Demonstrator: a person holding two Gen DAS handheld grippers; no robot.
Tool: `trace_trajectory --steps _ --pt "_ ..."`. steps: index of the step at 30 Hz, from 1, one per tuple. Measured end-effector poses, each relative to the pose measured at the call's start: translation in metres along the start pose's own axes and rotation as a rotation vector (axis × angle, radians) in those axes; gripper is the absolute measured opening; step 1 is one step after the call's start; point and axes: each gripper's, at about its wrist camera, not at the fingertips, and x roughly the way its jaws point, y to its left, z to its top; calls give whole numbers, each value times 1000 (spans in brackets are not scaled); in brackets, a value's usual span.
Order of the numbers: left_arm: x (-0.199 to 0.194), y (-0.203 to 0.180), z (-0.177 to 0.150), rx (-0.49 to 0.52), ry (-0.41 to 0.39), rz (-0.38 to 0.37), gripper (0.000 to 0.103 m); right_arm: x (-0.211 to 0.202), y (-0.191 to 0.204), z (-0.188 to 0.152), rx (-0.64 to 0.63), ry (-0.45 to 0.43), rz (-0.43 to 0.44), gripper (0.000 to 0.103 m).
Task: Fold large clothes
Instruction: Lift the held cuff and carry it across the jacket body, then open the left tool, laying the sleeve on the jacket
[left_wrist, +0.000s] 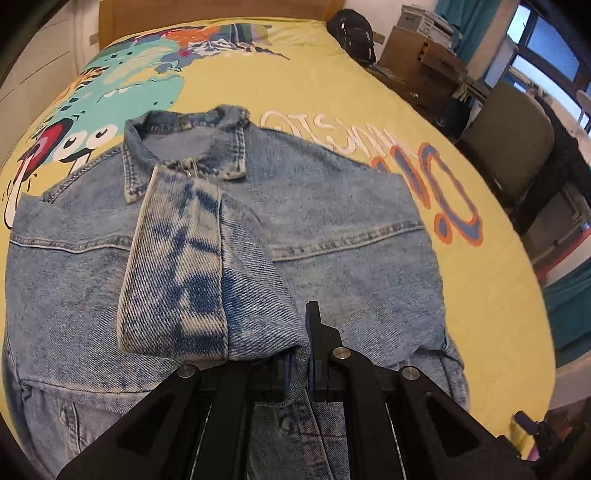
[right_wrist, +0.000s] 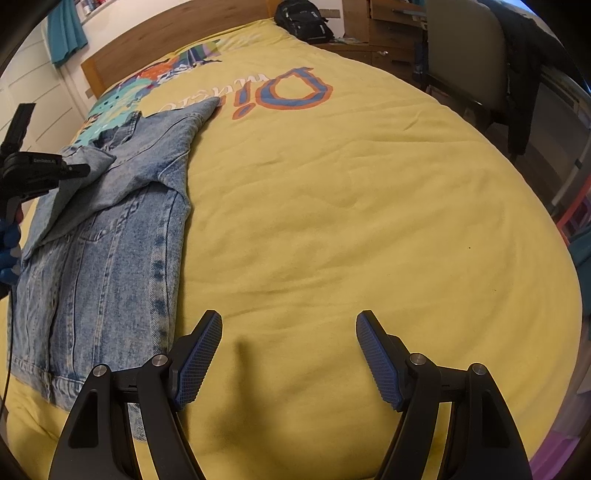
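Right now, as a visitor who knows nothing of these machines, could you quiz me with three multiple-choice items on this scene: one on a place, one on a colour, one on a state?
1. Where does the denim jacket lie?
A. on a chair
B. on the bed cover
C. on the floor

2. What is the bed cover's main colour?
A. yellow
B. white
C. red

3. How does the right tool stand?
A. shut on the collar
B. shut on nothing
C. open, holding nothing

Answers:
1 B: the jacket is spread flat on the cover.
2 A: yellow surrounds the jacket on all sides.
3 C: its two fingers are wide apart over bare cover, while the left tool pinches the sleeve.
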Motion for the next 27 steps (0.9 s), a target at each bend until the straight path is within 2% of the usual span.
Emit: trace_trajectory --steps 5,8,10,12,16,22,27 --pt "20 0 -12 32 49 15 5 2 5 1 -12 7 -2 77" --pt "20 5 -17 16 43 -31 8 3 9 3 -22 9 -6 77" --pt "17 10 -18 -3 37 -83 22 4 11 5 -28 11 -8 77" --pt "12 13 -19 -20 34 -127 30 5 14 7 -34 10 -8 77" --pt "4 24 -19 -73 22 -170 39 6 20 7 -44 9 -2 77" --pt "-4 45 -14 -183 -5 -202 40 7 18 6 -39 14 3 77" --pt "-13 24 -6 -155 -9 -262 40 8 15 7 -32 16 4 77"
